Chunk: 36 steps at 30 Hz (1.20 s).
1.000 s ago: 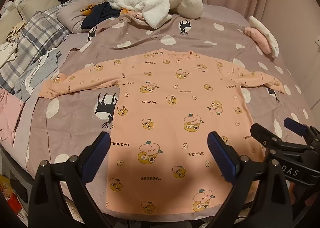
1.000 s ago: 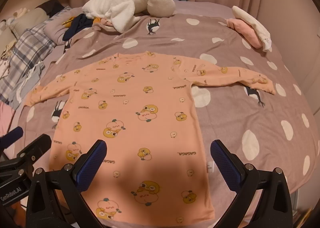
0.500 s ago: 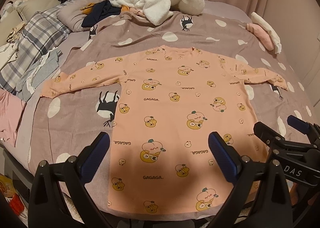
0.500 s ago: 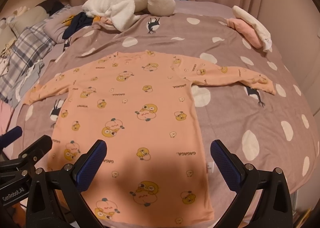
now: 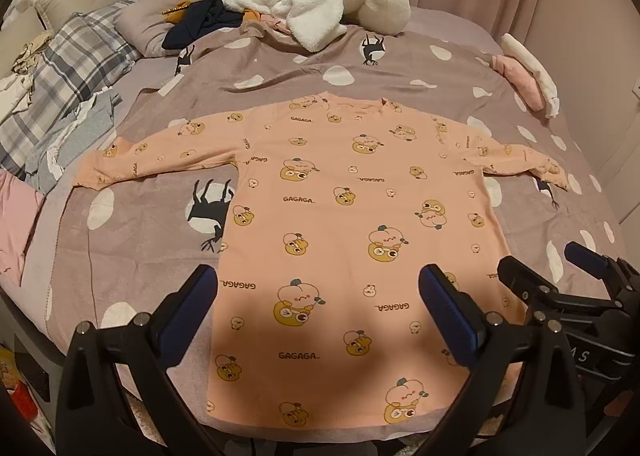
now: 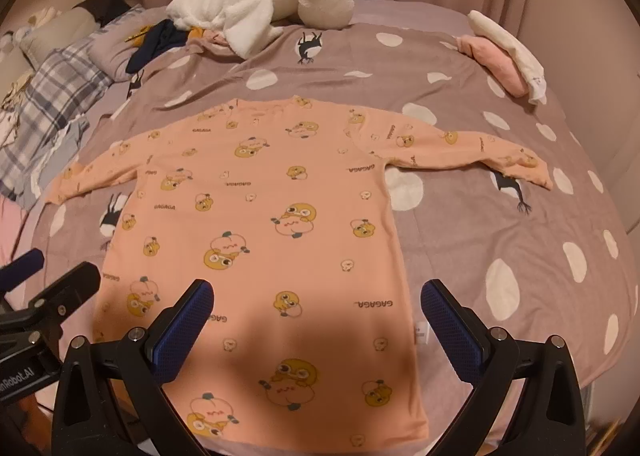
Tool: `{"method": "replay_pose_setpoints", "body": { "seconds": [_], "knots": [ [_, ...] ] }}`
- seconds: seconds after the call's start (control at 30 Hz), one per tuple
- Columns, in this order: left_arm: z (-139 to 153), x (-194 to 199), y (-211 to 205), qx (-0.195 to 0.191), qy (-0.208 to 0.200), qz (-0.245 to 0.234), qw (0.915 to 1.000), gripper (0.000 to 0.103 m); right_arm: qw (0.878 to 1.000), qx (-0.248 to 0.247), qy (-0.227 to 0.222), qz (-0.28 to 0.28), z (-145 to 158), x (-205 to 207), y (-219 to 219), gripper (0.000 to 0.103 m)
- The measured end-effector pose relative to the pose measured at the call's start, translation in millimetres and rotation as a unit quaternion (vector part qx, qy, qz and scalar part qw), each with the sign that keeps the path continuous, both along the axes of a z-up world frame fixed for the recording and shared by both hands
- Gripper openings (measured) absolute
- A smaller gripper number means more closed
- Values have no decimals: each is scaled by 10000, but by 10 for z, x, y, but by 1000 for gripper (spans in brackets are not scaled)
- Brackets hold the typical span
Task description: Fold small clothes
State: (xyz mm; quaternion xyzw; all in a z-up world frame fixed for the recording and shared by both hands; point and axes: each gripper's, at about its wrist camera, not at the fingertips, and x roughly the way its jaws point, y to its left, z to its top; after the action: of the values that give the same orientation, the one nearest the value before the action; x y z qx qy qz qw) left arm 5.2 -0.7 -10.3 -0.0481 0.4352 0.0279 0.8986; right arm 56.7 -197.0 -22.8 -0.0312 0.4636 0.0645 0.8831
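Over the near hem of the shirt: left tongs [image 5: 316, 296] and right tongs [image 6: 316, 308] both hung with jaws wide apart, gripping nothing.
Shirt position: peach printed shirt [image 5: 360, 223] lay flat on the bed cover [image 5: 132, 248], collar at the far end from the tongs, both sleeves spread sideways.
Risk, sleeves: thin knit would likely drag and bunch if one sleeve [image 6: 460, 151] were pulled across the shirt body without the body being held.
Risk, hem: near hem sat close to the bed edge; a tug toward the tongs could slide the shirt off.
Risk, cover: soft cover under the shirt might get pinched along with the cloth.
Hidden: hem corners were partly masked by tong arms and a shadow.
Unclear: side tag [image 6: 420, 332] just beside the shirt's right seam, unreadable.
Cut off: floor clutter below the hem, indistinct.
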Motion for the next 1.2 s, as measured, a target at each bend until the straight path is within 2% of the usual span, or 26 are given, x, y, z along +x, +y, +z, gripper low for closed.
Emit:
{"method": "replay_pose_setpoints", "body": {
  "seconds": [0.37,0.53,1.2],
  "knots": [
    [-26,4,-42,149,42,-86,9998,101,10000,-26,-15,-1,1,-10,16,102],
    [-22,14,-22,6,57,-91,9999,101,10000,-34,-19,1,5,-11,16,102],
    [-55,40,-7,277,170,22,9995,102,9999,-142,-40,26,11,-16,45,102]
  ]
}}
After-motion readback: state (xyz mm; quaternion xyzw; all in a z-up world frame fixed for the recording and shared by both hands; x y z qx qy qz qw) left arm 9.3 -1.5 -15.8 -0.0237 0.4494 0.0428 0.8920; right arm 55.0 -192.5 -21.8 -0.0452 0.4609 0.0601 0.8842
